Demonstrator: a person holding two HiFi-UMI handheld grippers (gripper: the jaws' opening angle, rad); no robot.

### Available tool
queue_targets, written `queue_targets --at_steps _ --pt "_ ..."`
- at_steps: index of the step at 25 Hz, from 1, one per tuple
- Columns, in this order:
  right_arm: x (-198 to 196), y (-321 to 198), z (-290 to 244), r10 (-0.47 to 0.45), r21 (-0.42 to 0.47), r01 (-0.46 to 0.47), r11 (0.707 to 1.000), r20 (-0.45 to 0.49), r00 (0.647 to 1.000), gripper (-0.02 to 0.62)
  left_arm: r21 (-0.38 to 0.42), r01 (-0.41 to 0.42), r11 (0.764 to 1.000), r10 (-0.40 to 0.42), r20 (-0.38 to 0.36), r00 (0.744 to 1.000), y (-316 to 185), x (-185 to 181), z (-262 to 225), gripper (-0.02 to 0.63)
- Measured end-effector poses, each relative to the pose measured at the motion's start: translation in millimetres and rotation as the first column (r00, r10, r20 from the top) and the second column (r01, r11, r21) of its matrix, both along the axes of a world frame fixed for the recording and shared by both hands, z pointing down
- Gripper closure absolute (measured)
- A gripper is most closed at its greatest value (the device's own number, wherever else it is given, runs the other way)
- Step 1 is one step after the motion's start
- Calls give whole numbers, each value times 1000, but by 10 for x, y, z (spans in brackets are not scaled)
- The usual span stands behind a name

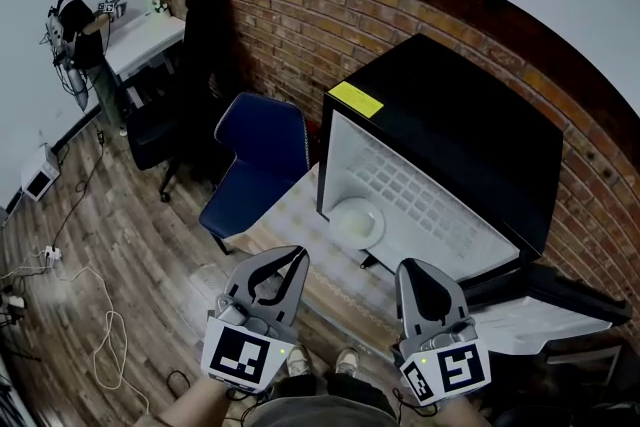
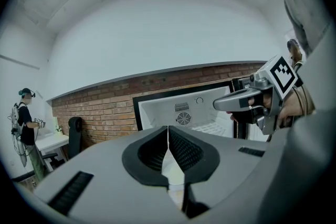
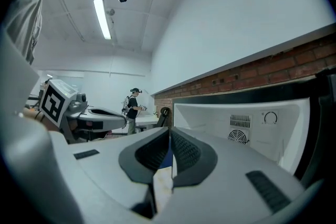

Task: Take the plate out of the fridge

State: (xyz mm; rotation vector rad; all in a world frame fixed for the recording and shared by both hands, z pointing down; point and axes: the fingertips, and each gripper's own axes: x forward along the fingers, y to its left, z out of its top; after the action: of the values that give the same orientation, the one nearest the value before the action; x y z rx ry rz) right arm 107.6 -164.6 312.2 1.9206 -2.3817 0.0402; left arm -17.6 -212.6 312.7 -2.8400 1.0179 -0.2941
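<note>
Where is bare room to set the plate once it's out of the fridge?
The bare tablecloth in front of the fridge, left of the plate, bordered by the blue chair. The open door crowds the right.

You're facing the fridge (image 1: 440, 145), which is sitting on the desk (image 1: 285, 220) straight ahead of you, its opening turning your way. The plate (image 1: 357, 222) is lying inside it, near the front left corner. The door (image 1: 540, 323) is hanging out to the right of the opening. Your left tongs (image 1: 296, 257) and right tongs (image 1: 412, 267) are hovering side by side just before the opening, with the plate lying between and beyond them, apart from both. A chair (image 1: 262, 150) is standing left of the fridge, the wall (image 1: 300, 5) running behind both. Far off left, a person (image 1: 80, 25) is standing at another desk (image 1: 145, 40), with cables (image 1: 80, 315) trailing across the floor (image 1: 130, 245) nearer you.
</note>
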Motion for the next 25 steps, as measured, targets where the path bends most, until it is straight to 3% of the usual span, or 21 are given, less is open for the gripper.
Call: queue_targets --at_steps 3,7,14,17,19,25 --pt "50 -72 -27 -11 11 12 1000 -27 1000 561 -21 1 1000 -1 -7 1000 -45 112 19 588" --pt "99 -145 -7 -29 0 29 1000 12 999 563 -96 -9 995 5 -40 999 -145 236 101 586" --pt "162 -275 -32 -41 11 41 999 11 999 561 -206 -52 977 21 -152 988 -394 429 252 586" --pt "151 -352 -34 -47 16 47 999 11 999 561 -311 -77 947 -2 -244 970 -539 462 374 578" --pt "173 -382 -32 -48 19 47 999 7 999 561 -383 -113 917 -16 -317 948 -617 516 476 514" --pt "85 -416 19 -67 18 68 998 -12 998 561 -537 -170 826 -121 -465 877 -808 504 802 476"
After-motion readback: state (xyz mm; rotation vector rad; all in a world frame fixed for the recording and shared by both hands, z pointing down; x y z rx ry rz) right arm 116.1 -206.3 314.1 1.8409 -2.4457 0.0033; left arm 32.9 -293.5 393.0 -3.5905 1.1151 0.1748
